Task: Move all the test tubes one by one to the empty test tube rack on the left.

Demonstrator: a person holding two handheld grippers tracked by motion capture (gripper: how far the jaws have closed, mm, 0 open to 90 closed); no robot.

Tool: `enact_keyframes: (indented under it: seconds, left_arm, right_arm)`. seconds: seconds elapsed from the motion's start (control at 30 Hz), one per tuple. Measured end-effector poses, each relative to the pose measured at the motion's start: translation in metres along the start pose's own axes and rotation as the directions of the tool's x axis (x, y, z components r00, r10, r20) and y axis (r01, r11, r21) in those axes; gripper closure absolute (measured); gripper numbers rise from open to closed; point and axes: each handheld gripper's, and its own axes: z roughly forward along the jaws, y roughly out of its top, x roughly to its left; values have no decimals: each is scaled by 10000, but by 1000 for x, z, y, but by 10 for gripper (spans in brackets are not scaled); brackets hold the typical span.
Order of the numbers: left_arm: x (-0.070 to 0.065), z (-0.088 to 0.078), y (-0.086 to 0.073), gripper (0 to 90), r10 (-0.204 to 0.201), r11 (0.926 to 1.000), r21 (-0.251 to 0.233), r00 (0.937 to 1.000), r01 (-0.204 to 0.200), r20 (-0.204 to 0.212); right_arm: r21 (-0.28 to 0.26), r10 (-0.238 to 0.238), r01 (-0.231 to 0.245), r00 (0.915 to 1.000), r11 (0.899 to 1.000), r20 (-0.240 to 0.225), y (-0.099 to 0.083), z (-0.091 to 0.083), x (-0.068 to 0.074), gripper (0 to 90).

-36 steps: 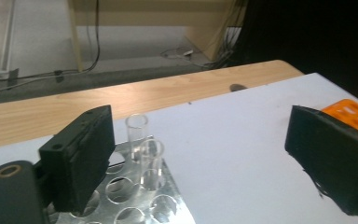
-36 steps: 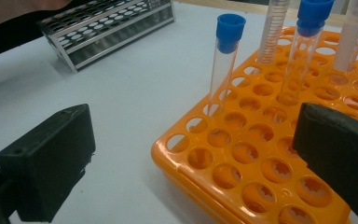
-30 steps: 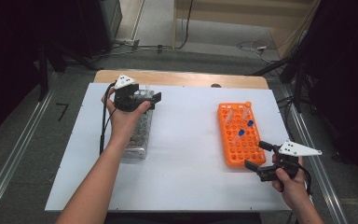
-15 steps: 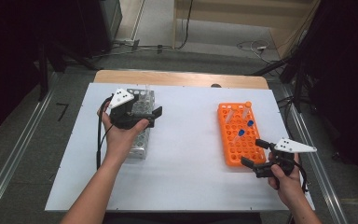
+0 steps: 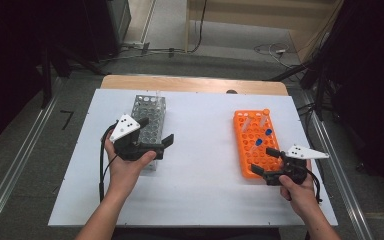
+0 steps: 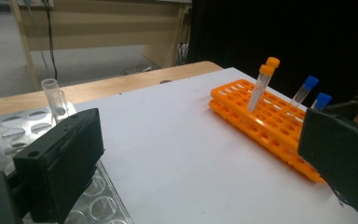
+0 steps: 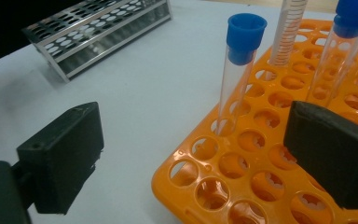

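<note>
White tabletop (image 5: 205,150), wide bare middle | left gripper (image 5: 152,140) fingers spread over perforated metal rack (image 5: 149,117) | right gripper (image 5: 266,162) fingers spread at orange plastic rack (image 5: 245,145) corner

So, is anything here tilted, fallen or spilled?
Nothing is spilled or fallen. The capped tubes lean a little in the orange rack, because its holes are loose. The metal rack lies flat, with one uncapped tube upright in it. Both racks sit square on the white table.
</note>
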Motion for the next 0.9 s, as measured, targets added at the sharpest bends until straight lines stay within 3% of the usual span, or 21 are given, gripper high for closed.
enact_keyframes:
  seconds: [0.07, 0.17, 0.3, 0.47, 0.9]
  left_arm:
    - [-3, -2, -2, 1, 56, 10000, 45, 10000, -56, 31]
    - [-7, -6, -5, 1, 35, 10000, 33, 9999, -36, 112]
    - [-10, -9, -11, 1, 2, 9999, 143, 9998, -4, 176]
    - [-10, -9, -16, 2, -71, 9997, 238, 9998, 67, 166]
    - [-16, 1, -23, 4, -59, 9984, 564, 9992, 37, 398]
  right_arm:
    - [39, 99, -99, 9999, 9999, 49, 1, 4, 0, 67]
    - [110, 379, -385, 9979, 9992, 533, 4, 10, 0, 183]
    - [-177, 748, -738, 9947, 9971, 709, 4, 17, 0, 318]
    - [-185, 1174, -1160, 9836, 9931, 1367, 1, 27, 0, 460]
    - [54, 838, -862, 9797, 9963, 1820, -6, 39, 5, 724]
